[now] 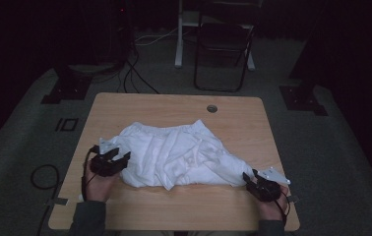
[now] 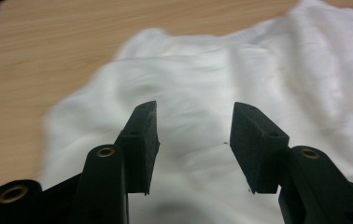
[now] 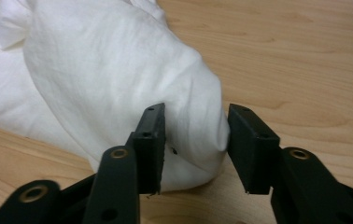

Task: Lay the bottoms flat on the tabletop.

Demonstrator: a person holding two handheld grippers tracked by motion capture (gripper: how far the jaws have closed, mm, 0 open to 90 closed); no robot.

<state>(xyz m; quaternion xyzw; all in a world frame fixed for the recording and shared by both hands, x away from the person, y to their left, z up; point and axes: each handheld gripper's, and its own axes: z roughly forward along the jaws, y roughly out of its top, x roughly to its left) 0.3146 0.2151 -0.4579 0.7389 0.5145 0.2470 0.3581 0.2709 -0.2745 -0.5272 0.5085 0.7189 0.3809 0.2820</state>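
White garment (image 1: pixel 174 155) lies bunched across the middle of the table (image 1: pixel 174 209), stretched between the two tools. The left hand-held gripper (image 1: pixel 116 158) sits at its left edge, jaws apart over the cloth and not pinching it. The right hand-held gripper (image 1: pixel 251 180) is at the opposite corner, jaws apart with a rounded fold of fabric (image 3: pixel 198 130) lying loose between them. From where I stand, the risk is a shallow bite: closing on that puffy fold could catch one layer only, so the cloth slips free or drags unevenly when lifted.
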